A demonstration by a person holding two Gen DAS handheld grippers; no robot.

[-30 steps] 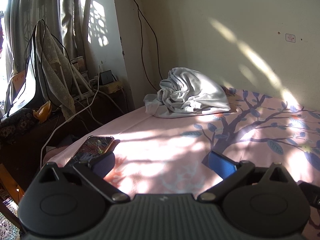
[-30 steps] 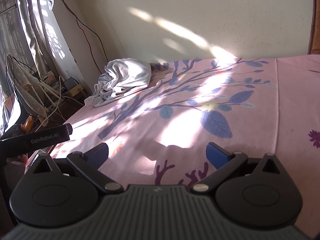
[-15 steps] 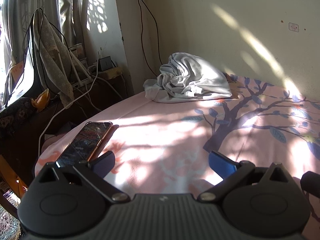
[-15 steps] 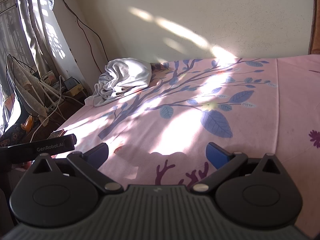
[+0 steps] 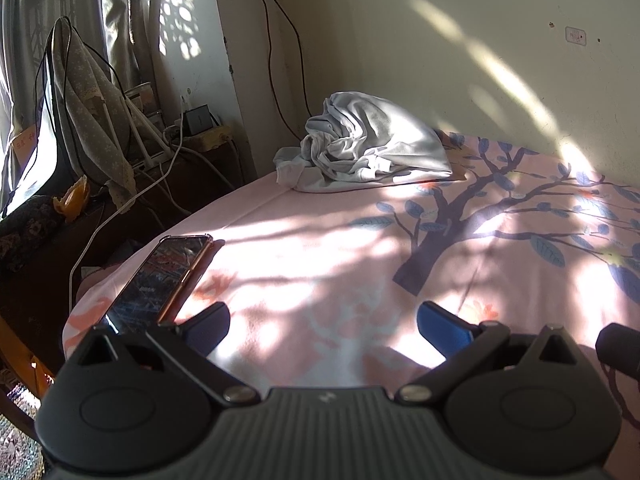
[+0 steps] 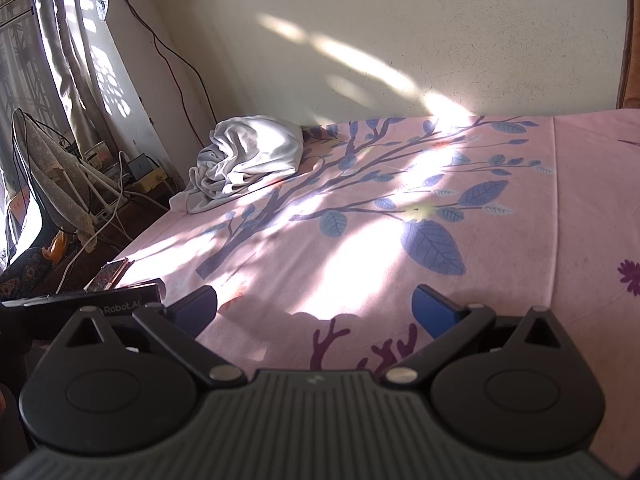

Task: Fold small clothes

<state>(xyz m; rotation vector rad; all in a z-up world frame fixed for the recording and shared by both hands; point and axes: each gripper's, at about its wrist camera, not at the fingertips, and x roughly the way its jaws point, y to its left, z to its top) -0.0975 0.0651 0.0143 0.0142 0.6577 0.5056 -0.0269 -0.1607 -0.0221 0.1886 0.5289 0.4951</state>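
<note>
A crumpled white garment (image 5: 368, 148) lies in a heap at the far left corner of the pink bed (image 5: 320, 248), against the wall. It also shows in the right wrist view (image 6: 248, 160). My left gripper (image 5: 322, 320) is open and empty, low over the bed's near left part, far from the garment. My right gripper (image 6: 314, 308) is open and empty, over the bed's near edge, to the right of the left gripper (image 6: 80, 304).
A phone (image 5: 160, 276) lies on the bed's near left corner, just beside my left fingertip (image 5: 208, 322). Left of the bed stand a dark side table with cables (image 5: 168, 168), a cloth-covered fan (image 5: 88, 100) and curtains. The wall runs behind the bed.
The left gripper has moved forward and up over the bed, so the phone now sits closer to its left finger. The right gripper has barely moved.
</note>
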